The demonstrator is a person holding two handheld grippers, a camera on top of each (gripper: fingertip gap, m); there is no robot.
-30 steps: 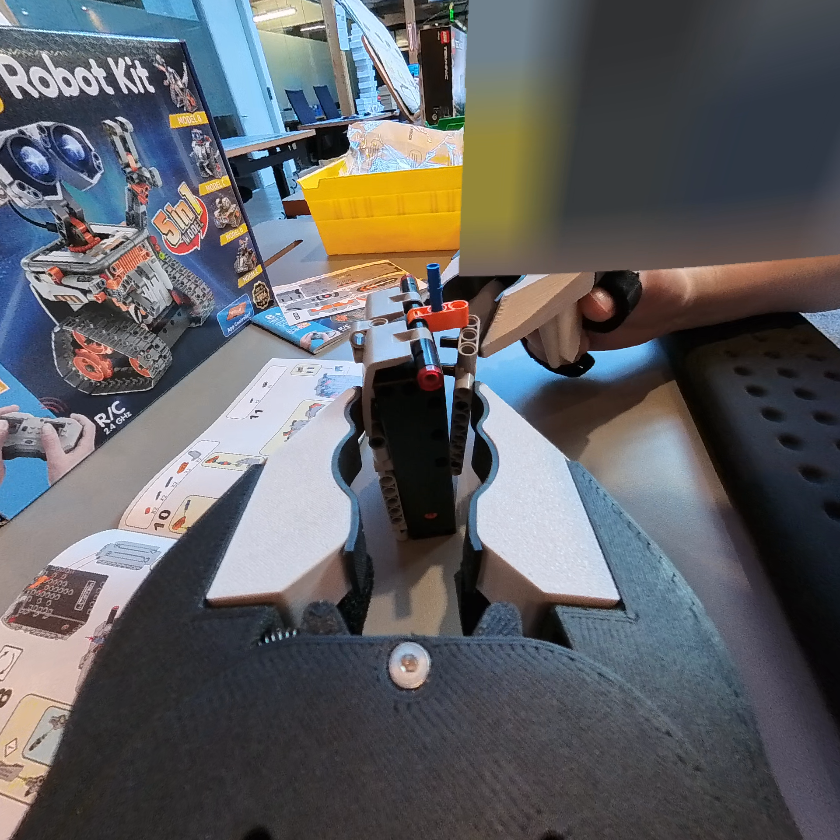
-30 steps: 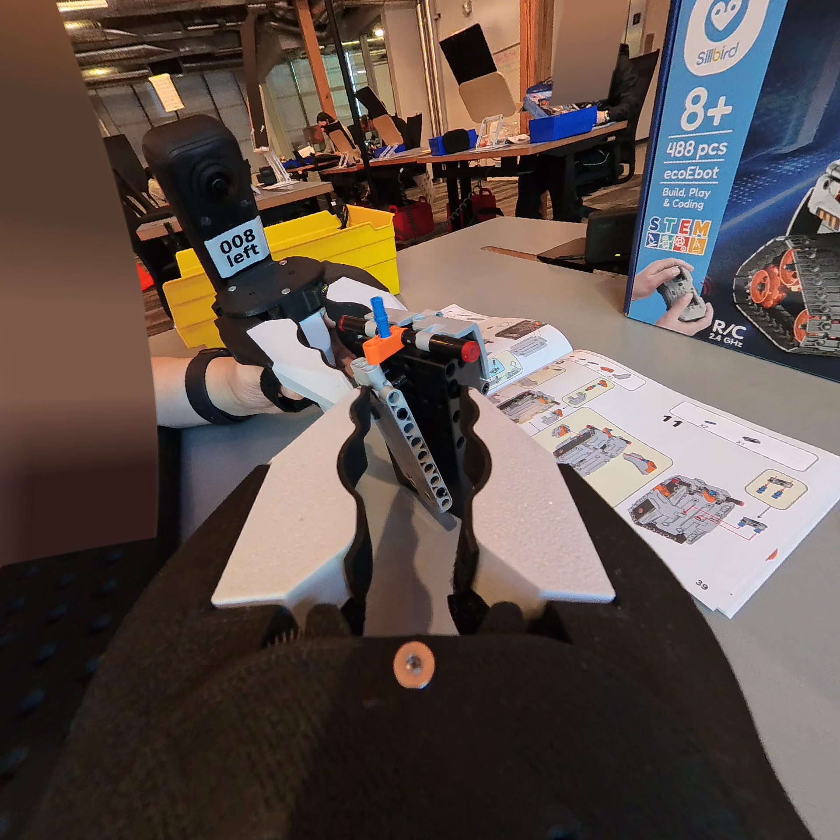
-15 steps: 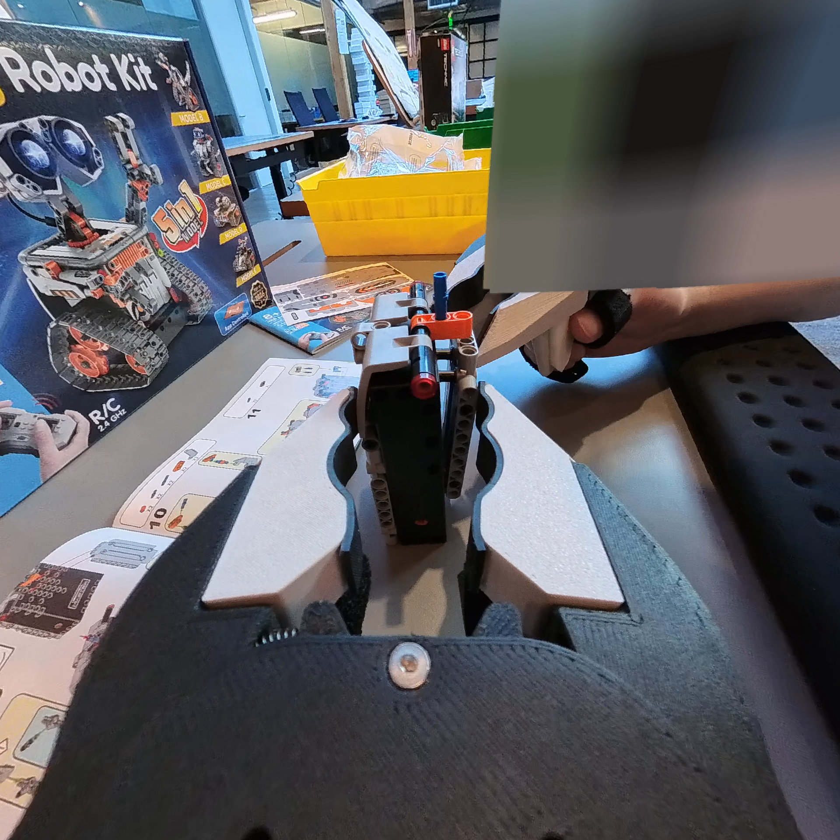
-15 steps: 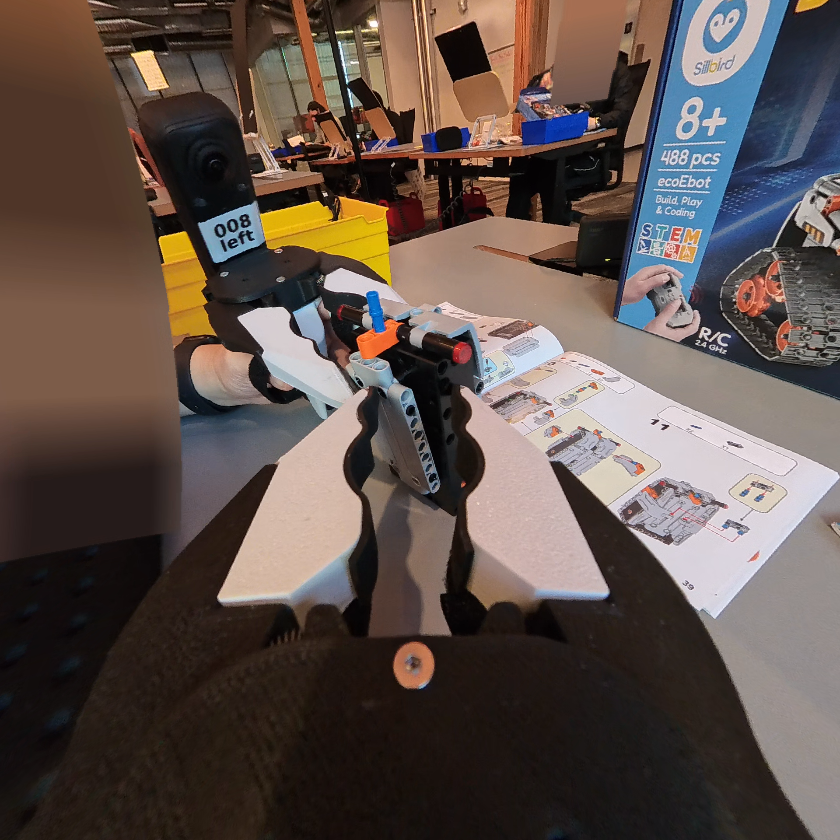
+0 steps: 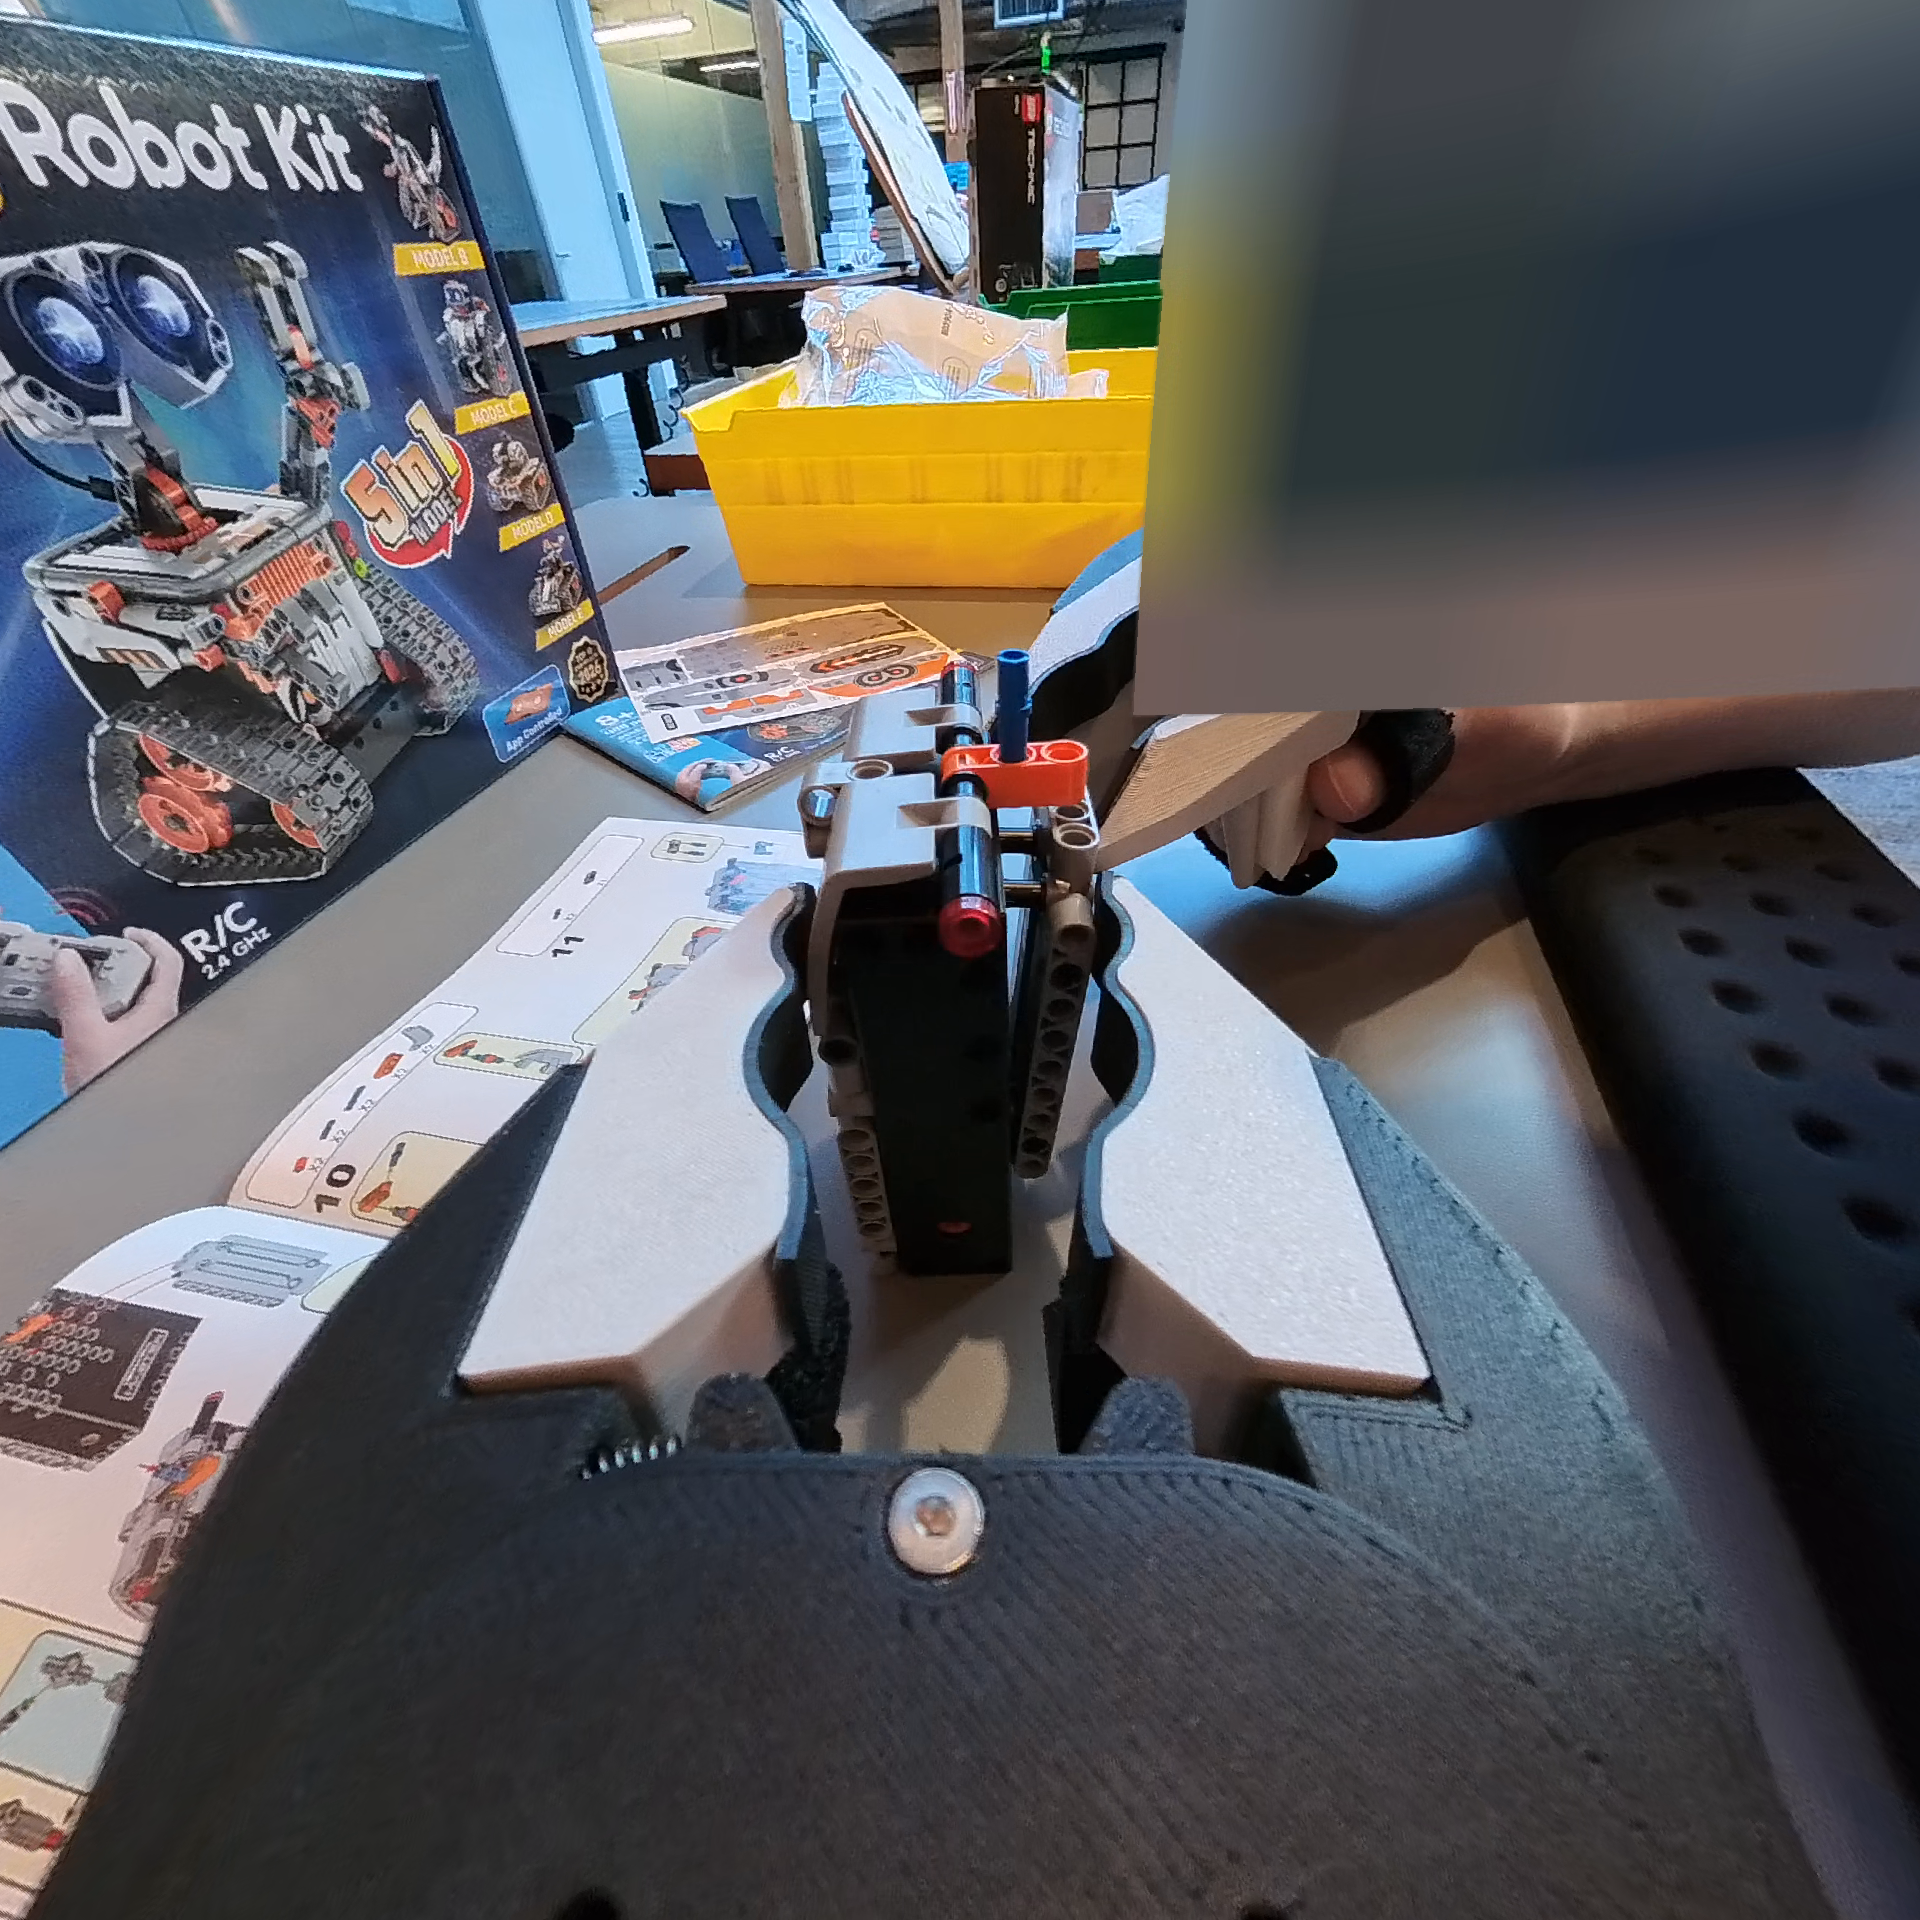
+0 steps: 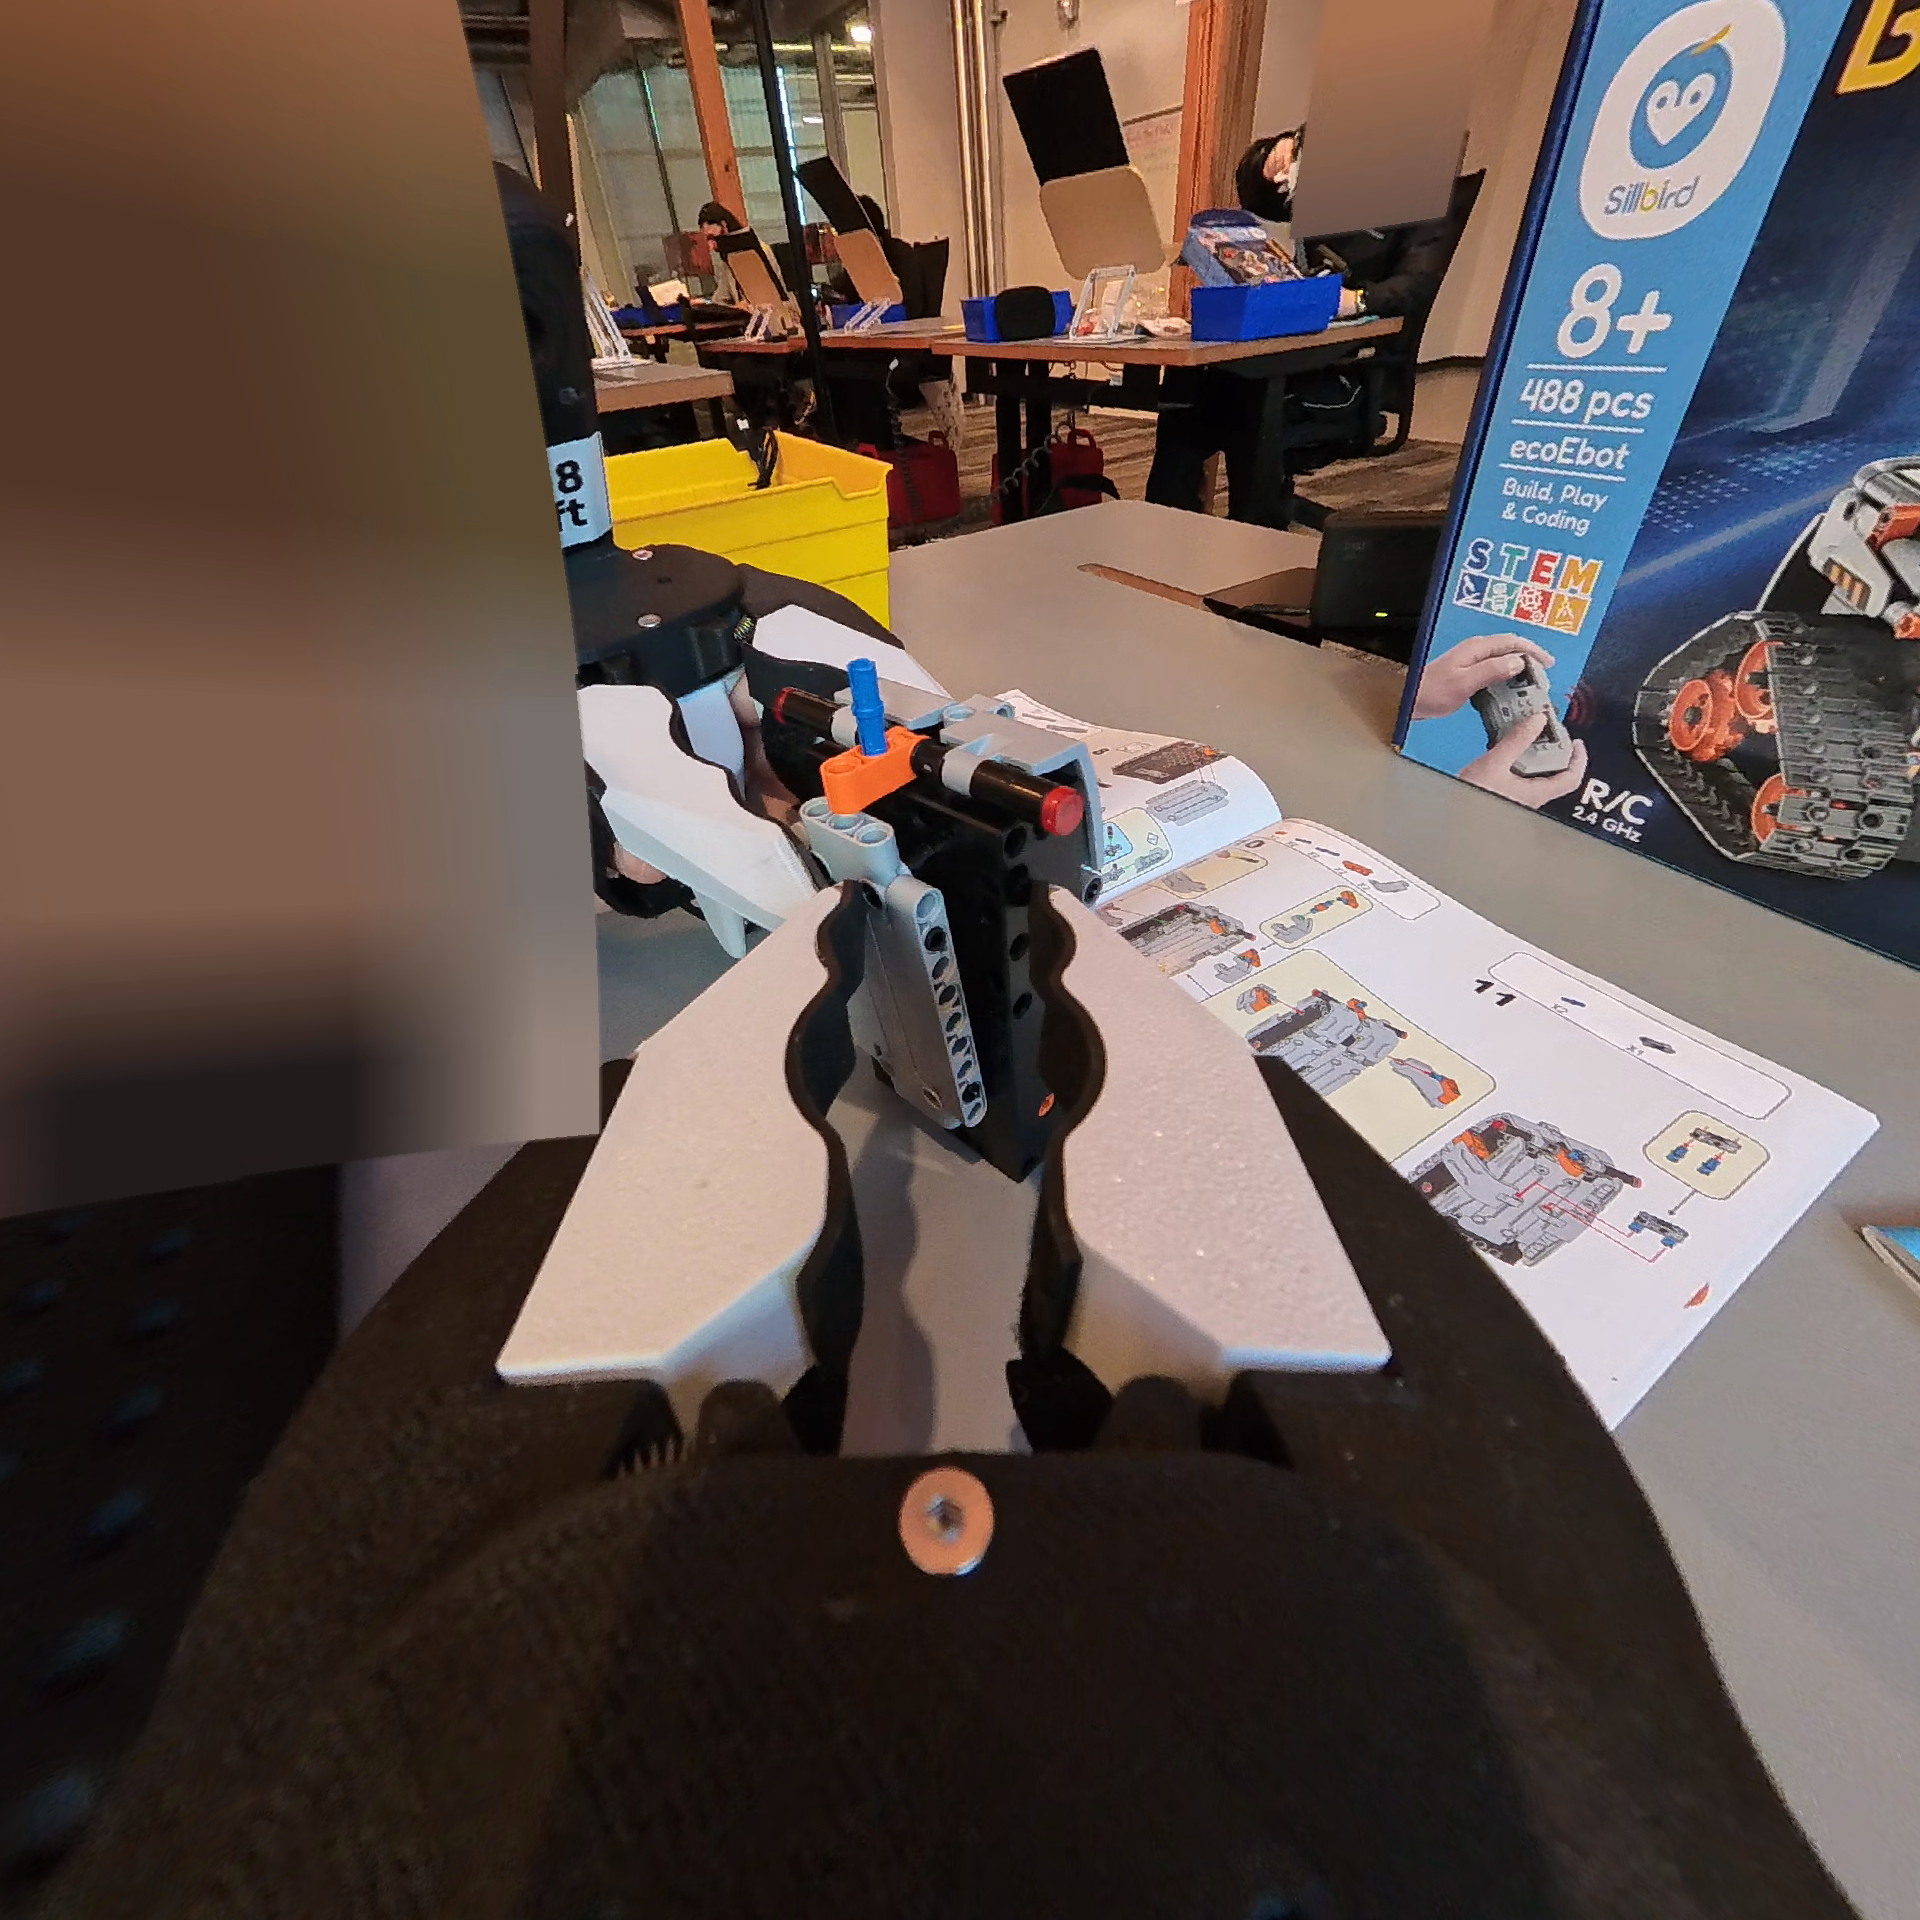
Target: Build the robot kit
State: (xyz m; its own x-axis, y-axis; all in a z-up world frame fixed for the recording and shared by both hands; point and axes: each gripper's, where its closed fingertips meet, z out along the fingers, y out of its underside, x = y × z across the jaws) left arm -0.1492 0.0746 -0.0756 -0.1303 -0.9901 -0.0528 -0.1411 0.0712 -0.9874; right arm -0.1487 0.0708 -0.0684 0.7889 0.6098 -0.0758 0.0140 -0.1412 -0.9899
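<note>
A small brick assembly (image 5: pixel 925 1091), black with grey beams, stands upright above the grey table. On top it has an orange connector (image 5: pixel 1023 769), a blue pin (image 5: pixel 1011 691) and a black axle with a red end (image 5: pixel 966 920). My left gripper (image 5: pixel 951 935) is shut on its sides. My right gripper (image 6: pixel 951 914) is shut on the same assembly (image 6: pixel 987 997) from the other side. One of the right gripper's white fingers (image 5: pixel 1195 779) shows at the assembly's upper right in the left wrist view. The left gripper's fingers (image 6: pixel 686 800) show behind the assembly in the right wrist view.
An open instruction booklet (image 5: pixel 499 1039) lies on the table beside the assembly. A large blue kit box (image 5: pixel 208 520) stands beyond it. A yellow bin (image 5: pixel 925 488) with a crinkled bag sits at the back. A black perforated mat (image 5: pixel 1766 1039) lies alongside. A smaller booklet (image 5: pixel 727 748) lies near the box.
The assembly has gone from slightly tilted to upright between the left fingers. In the right wrist view the left gripper has drawn closer. Both grips have held.
</note>
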